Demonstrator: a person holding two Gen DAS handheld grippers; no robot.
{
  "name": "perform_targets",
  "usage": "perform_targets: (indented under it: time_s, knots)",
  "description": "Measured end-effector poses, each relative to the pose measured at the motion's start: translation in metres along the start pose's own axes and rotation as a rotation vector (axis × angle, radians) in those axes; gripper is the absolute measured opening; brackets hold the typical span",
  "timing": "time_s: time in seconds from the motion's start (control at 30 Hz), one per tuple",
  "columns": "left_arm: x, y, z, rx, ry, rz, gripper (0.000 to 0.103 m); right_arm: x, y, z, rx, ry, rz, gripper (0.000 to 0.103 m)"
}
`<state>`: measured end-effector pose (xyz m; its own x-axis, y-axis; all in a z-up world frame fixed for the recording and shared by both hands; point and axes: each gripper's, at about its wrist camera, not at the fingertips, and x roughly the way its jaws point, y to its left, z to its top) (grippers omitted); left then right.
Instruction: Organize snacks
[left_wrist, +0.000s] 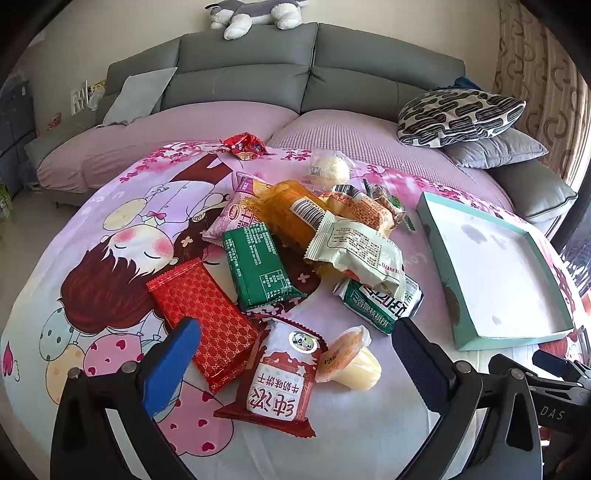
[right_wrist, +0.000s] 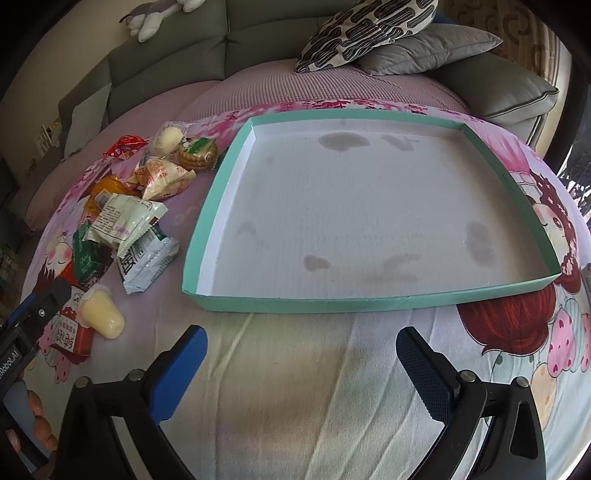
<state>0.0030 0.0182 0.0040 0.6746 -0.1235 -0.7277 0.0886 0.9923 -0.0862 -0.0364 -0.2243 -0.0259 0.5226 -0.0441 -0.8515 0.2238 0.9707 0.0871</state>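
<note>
A pile of snack packets lies on a pink cartoon-print cloth. In the left wrist view my left gripper (left_wrist: 295, 341) is open, low over a red-and-white biscuit packet (left_wrist: 280, 376) and a yellow jelly cup (left_wrist: 351, 360). A red patterned packet (left_wrist: 203, 321), a green packet (left_wrist: 256, 269) and a white-green packet (left_wrist: 354, 251) lie just beyond. A shallow teal box (left_wrist: 517, 334) stands to the right. In the right wrist view my right gripper (right_wrist: 301, 349) is open and empty, just in front of the teal box (right_wrist: 373, 304), which holds nothing. The pile (right_wrist: 125, 225) lies to its left.
A grey sofa (left_wrist: 306, 74) with pink covers curves behind the cloth. Patterned and grey cushions (left_wrist: 458, 116) lie at the back right. A plush toy (left_wrist: 255, 14) lies on the sofa back. A small red packet (left_wrist: 245, 146) and a round bun (left_wrist: 330, 168) lie apart from the pile.
</note>
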Motion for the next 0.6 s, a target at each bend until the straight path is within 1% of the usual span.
perform_targets:
  time_s: [0.17, 0.6]
  knots:
    - [-0.0009, -0.0020, 0.0005, 0.002, 0.000, -0.004, 0.103, -0.0027, 0.0003, 0.0010, 0.003, -0.001, -0.001, 0.103]
    - [-0.0036, -0.0018, 0.0015, -0.004, -0.010, 0.018, 0.103, -0.0085, 0.0003, 0.0018, 0.006, -0.016, -0.002, 0.103]
